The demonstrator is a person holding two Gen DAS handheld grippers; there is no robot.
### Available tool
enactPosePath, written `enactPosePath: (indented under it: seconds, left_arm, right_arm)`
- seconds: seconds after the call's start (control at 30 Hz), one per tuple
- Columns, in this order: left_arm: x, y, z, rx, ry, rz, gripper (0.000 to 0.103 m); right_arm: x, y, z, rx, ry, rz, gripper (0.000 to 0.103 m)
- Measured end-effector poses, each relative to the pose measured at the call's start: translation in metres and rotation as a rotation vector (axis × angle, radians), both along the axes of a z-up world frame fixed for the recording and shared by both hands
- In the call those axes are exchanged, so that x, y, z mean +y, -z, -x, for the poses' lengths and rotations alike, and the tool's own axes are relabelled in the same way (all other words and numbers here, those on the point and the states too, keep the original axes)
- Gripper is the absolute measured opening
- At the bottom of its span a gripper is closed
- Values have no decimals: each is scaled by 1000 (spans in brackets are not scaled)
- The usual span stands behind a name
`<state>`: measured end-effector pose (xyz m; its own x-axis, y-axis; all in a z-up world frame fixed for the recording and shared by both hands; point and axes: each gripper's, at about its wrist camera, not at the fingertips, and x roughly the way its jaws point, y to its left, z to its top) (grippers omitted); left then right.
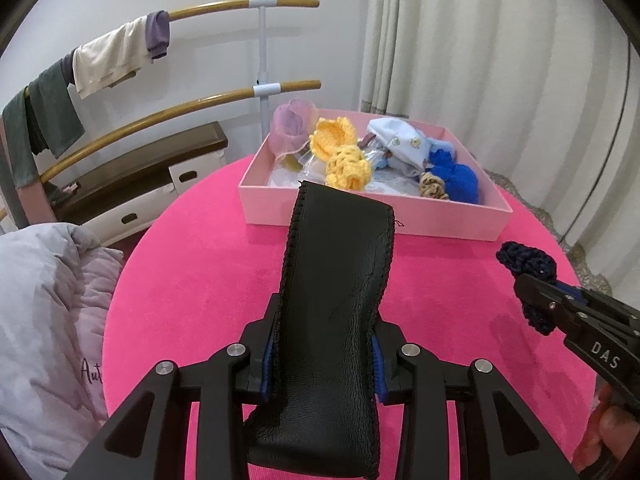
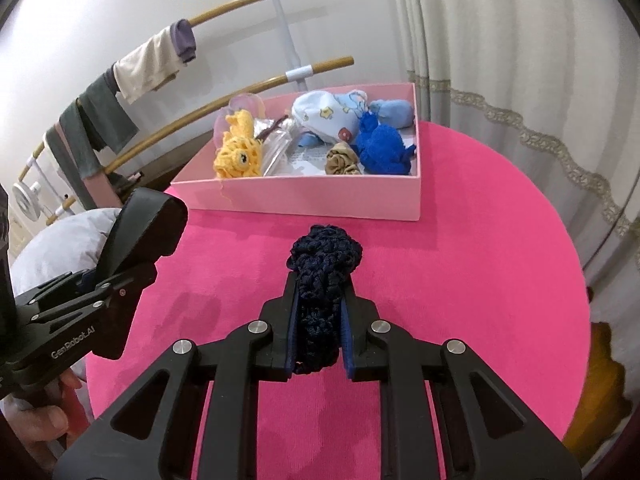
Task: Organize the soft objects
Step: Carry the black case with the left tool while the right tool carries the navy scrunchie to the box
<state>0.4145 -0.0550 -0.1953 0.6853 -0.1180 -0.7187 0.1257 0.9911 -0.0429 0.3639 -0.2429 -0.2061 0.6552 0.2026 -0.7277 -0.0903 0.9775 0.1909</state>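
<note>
Both pieces are lifted over the round pink table [image 1: 192, 264], short of the shallow pink cardboard box [image 1: 360, 210]: the left gripper [image 1: 322, 364] clamps a black leather pouch [image 1: 332, 300], the right gripper [image 2: 318, 334] a navy crocheted scrunchie [image 2: 324, 272]. Next, I judge, carry each past the box's near wall and release.

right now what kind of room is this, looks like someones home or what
Most likely a home, perhaps a bedroom. Clothes hang over a wooden rail, a pale quilt is bunched beside the round pink table, and long curtains cover the wall behind the pink box.
</note>
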Motion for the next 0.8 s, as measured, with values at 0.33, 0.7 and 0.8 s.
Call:
enactPosePath:
  seconds: [0.33, 0.7, 0.8]
  left_arm:
    - [-8, -29, 26, -40, 2, 16, 33]
    - [-15, -74, 13, -120, -5, 53, 33]
    - [-18, -83, -2, -128, -4, 70, 33]
  right_arm:
    - [-3, -31, 18, -66, -17, -45, 16]
    - [-9, -89, -7, -182, -36, -30, 16]
    - [-11, -101, -23, -201, -37, -28, 16]
